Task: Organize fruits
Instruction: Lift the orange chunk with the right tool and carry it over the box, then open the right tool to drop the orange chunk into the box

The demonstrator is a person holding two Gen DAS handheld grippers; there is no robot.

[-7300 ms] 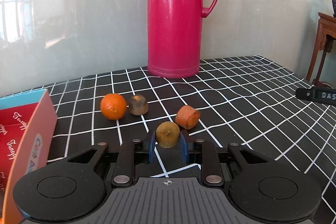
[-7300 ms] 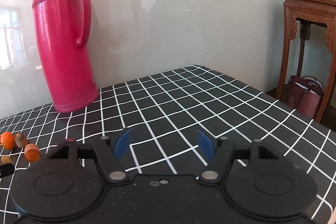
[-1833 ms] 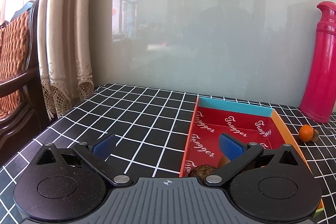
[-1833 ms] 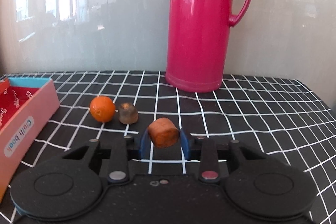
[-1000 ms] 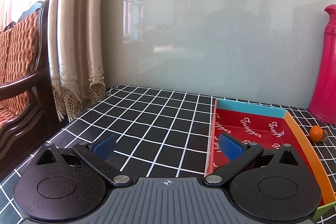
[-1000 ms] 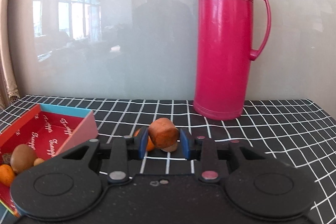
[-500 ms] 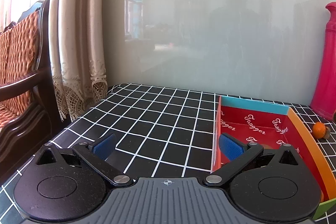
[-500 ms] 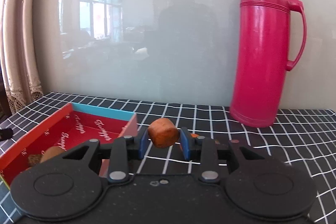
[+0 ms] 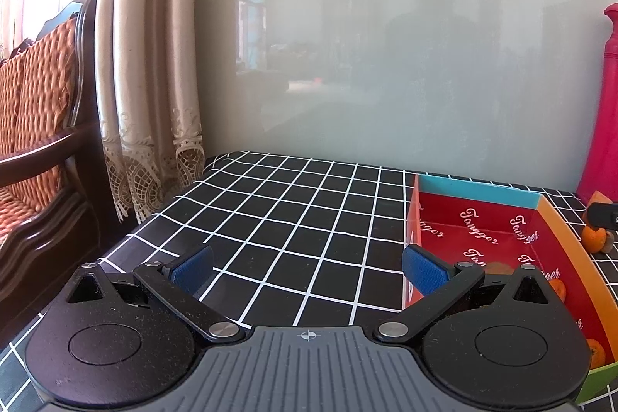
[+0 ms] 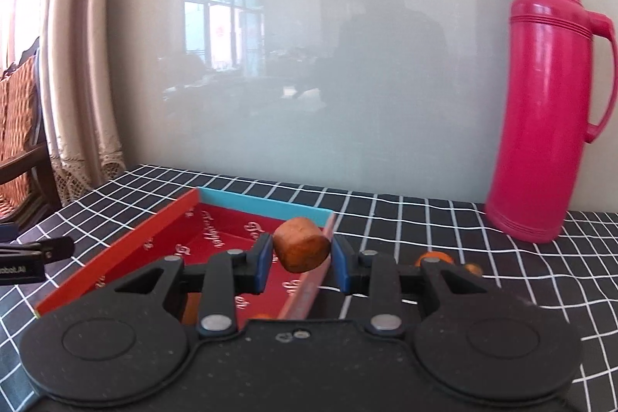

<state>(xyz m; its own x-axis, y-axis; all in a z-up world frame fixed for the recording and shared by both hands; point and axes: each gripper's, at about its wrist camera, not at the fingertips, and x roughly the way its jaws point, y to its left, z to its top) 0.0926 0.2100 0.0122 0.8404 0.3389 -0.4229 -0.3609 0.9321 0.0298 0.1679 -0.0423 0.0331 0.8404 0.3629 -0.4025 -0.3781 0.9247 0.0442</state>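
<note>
The orange-brown fruit chunk [image 10: 302, 244] is being gripped between the blue pads of the right gripper [image 10: 301, 257], whose jaws are standing narrow and pressing on both of its sides. The chunk is hanging above the right wall of the red box [image 10: 170, 238], clear of the box floor. The floor of the red box [image 9: 483, 219] is carrying the repeated white script "Tangger"; its far wall is light blue and its right wall is orange. Small orange fruits [image 9: 558, 288] are lying inside it, mostly hidden behind the gripper bodies.

The left gripper [image 9: 307, 267] is standing wide and is holding nothing, over the black-and-white checked tablecloth [image 9: 289, 219] just left of the box.

A mandarin [image 9: 593, 238] is resting on the cloth right of the box. A pink thermos [image 10: 548, 103] is standing upright near the wall.
</note>
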